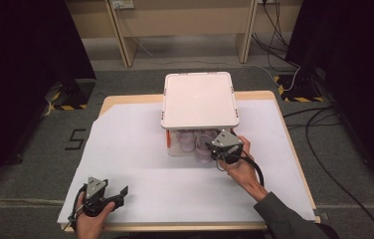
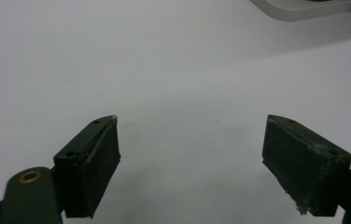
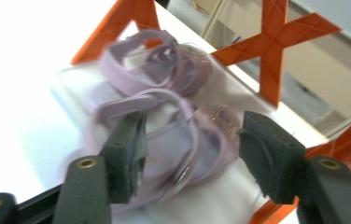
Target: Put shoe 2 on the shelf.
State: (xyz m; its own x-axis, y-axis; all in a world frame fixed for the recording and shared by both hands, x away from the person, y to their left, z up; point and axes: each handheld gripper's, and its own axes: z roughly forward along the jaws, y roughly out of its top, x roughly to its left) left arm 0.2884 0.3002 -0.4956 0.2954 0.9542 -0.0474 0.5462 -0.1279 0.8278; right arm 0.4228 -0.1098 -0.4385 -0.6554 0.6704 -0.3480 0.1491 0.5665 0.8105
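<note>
Black-jawed right hand-held gripper [image 3: 190,154]: jaws wide, straddling the nearer pale lilac strappy sandal [image 3: 183,144], not yet closed on it.
Sandals: both lie on the lower level of the small white rack with orange cross-braces [image 1: 200,99], mid-tabletop.
Risk: closing on a thin strap alone would likely let the shoe swing or slip; an orange brace [image 3: 271,51] stands close and could snag.
Right hand [image 1: 239,167]: reaching forward under the rack's top.
Left hand-held gripper [image 2: 190,154]: wide, empty, low over the white tabletop [image 2: 164,60].
</note>
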